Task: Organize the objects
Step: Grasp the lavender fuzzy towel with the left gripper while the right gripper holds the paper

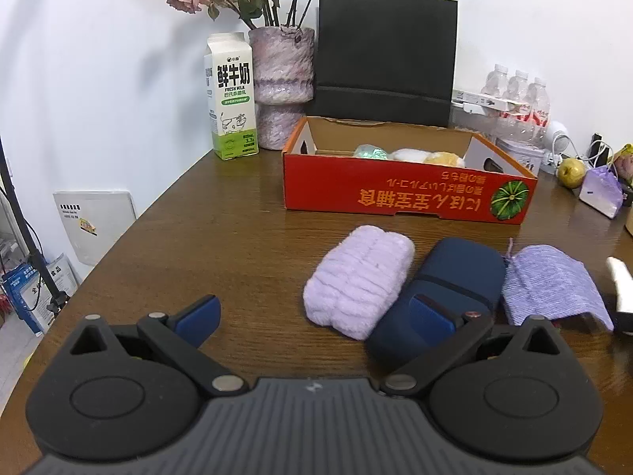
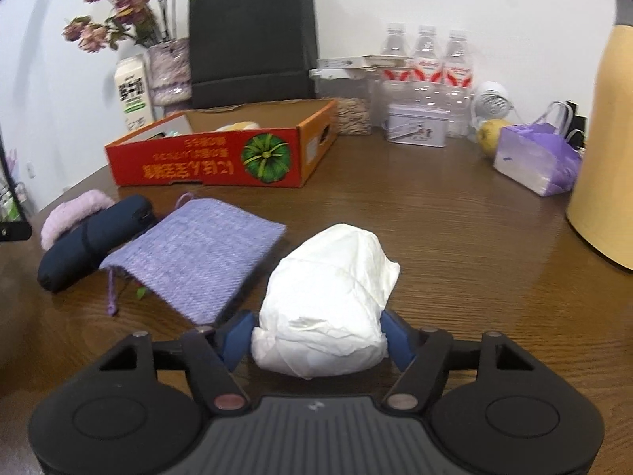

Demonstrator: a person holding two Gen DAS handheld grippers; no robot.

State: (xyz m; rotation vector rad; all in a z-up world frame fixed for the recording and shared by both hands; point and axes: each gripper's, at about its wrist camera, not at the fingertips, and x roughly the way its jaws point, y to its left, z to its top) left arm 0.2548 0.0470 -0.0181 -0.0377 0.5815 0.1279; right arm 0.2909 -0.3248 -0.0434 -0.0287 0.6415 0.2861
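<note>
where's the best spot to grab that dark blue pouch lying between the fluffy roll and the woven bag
Take the dark blue pouch across its narrow width near the middle, coming from above. It lies flat and long, with the fluffy lilac roll tight on one side and the woven purple bag on the other, so there is likely little room for a low side approach.

We see the left gripper point(image 1: 314, 318) at 6 o'clock, jaws wide, nothing between | lilac towel roll point(image 1: 358, 279), navy case point(image 1: 447, 287) and purple pouch point(image 1: 554, 287) side by side at 4 o'clock | red box point(image 1: 395, 194) at 1 o'clock | milk carton point(image 1: 231, 97) at 11 o'clock on the table point(image 1: 221, 229).
</note>
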